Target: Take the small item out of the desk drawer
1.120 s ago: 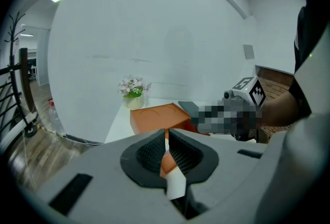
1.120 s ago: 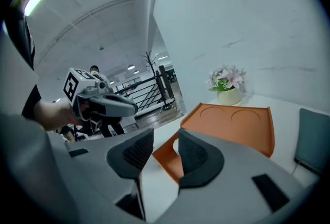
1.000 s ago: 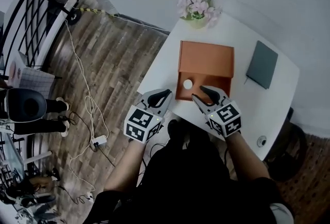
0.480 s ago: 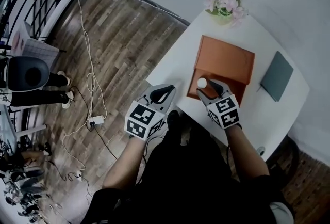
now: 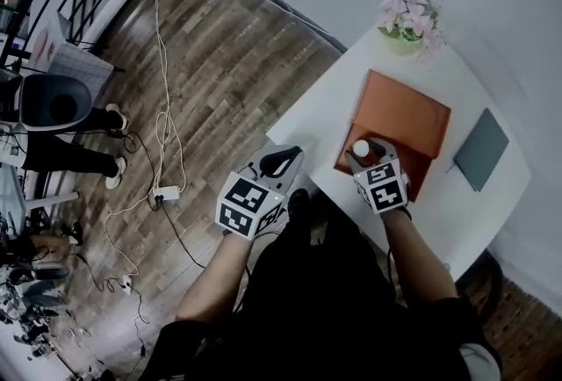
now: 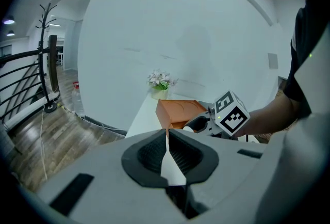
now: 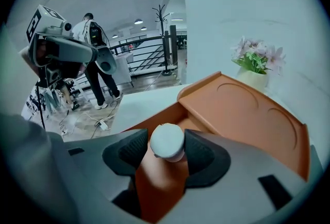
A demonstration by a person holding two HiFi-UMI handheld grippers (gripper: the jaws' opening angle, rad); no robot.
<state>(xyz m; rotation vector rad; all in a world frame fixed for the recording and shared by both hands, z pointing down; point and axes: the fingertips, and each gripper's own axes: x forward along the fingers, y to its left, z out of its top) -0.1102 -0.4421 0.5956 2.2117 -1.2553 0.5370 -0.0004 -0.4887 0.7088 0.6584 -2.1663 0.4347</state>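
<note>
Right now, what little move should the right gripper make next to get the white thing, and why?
Probably close the right gripper on the small white item. It stands between the opening jaws, inside the open orange drawer, and does not look gripped yet.

In the head view my right tool point(image 5: 364, 153), its jaws opening with the small white item point(image 5: 361, 147) between them, covered much of the open drawer point(image 5: 416, 170). My own body hid the near edge of the surface point(image 5: 309, 118). A person point(image 5: 70, 155) at the frame's left edge was cut off and too small to make out.
</note>
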